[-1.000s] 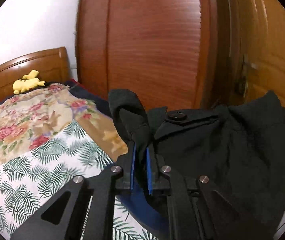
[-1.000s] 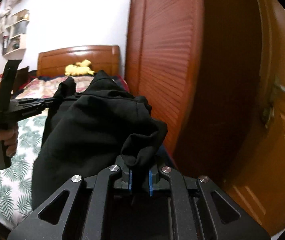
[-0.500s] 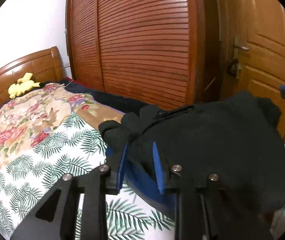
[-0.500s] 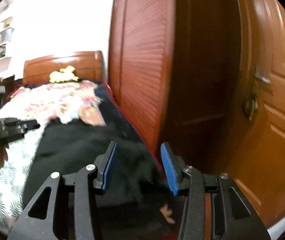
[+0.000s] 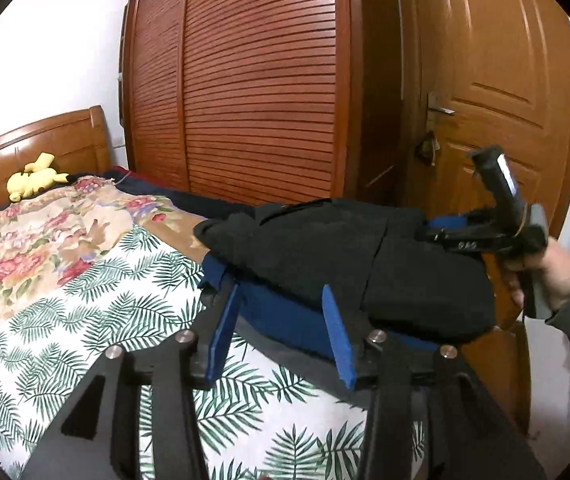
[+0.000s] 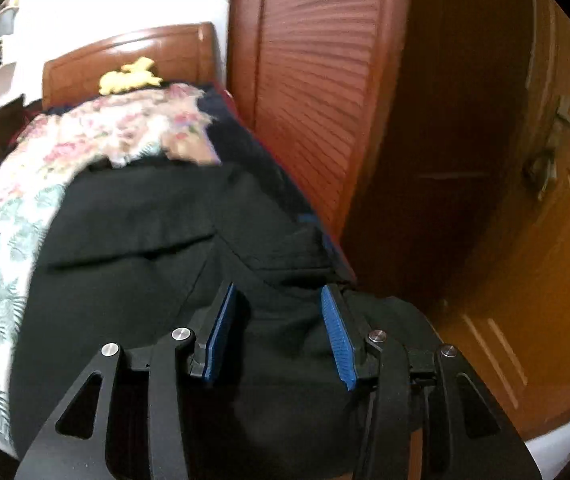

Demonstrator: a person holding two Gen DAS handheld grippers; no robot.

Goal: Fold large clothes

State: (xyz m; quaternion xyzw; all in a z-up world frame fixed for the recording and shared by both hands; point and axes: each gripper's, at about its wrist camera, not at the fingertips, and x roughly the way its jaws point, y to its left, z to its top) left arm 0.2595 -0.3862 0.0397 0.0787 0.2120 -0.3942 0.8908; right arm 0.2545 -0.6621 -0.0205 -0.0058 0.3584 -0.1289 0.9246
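Note:
A folded black garment [image 5: 349,260] lies on top of a blue garment [image 5: 285,316] at the foot of the bed. My left gripper [image 5: 281,328] is open and empty, just short of the pile's near edge. My right gripper [image 6: 279,332] is open and empty, hovering low over the black garment [image 6: 145,240]. The right gripper also shows in the left wrist view [image 5: 441,226], at the pile's far right end, held by a hand.
The bed has a palm-leaf sheet [image 5: 85,320] and a floral blanket [image 5: 45,232]. A yellow plush toy [image 5: 35,178] lies by the wooden headboard [image 5: 45,140]. A slatted wardrobe [image 5: 261,80] and a wooden door [image 5: 493,120] stand close beside the bed.
Both grippers have opened and let go of the black garment. It has dropped from being held up to lying folded on the bed. Both grippers have drawn back a little.

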